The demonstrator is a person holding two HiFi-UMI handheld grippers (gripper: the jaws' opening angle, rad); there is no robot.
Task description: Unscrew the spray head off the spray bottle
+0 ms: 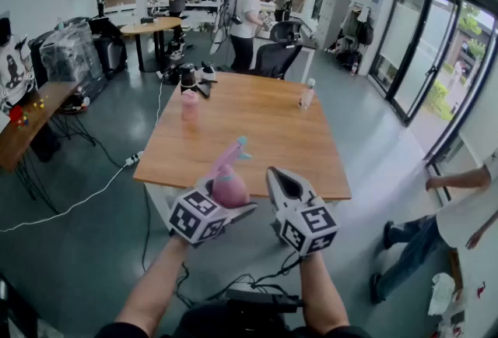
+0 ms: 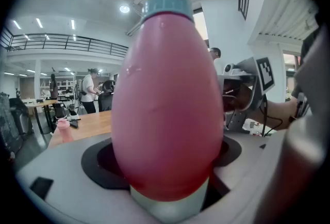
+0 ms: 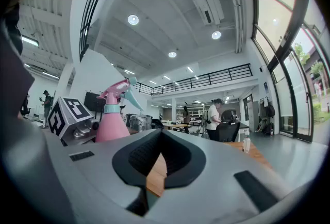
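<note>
A pink spray bottle (image 1: 229,188) with a pink spray head (image 1: 233,151) and a teal nozzle is held in the air just off the near edge of the wooden table (image 1: 264,142). My left gripper (image 1: 224,202) is shut on the bottle's body. In the left gripper view the bottle (image 2: 167,104) fills the middle, and its teal collar (image 2: 166,5) is at the top. My right gripper (image 1: 285,182) hovers close to the bottle's right, shut with nothing in it. In the right gripper view the bottle (image 3: 111,121) stands off to the left, apart from the closed jaws.
On the table stand a pink cup (image 1: 190,104) at the left, a clear bottle (image 1: 307,93) at the right and dark gear (image 1: 191,78) at the far corner. A black chair (image 1: 276,56) and people are beyond it. A person (image 1: 455,216) stands on the right.
</note>
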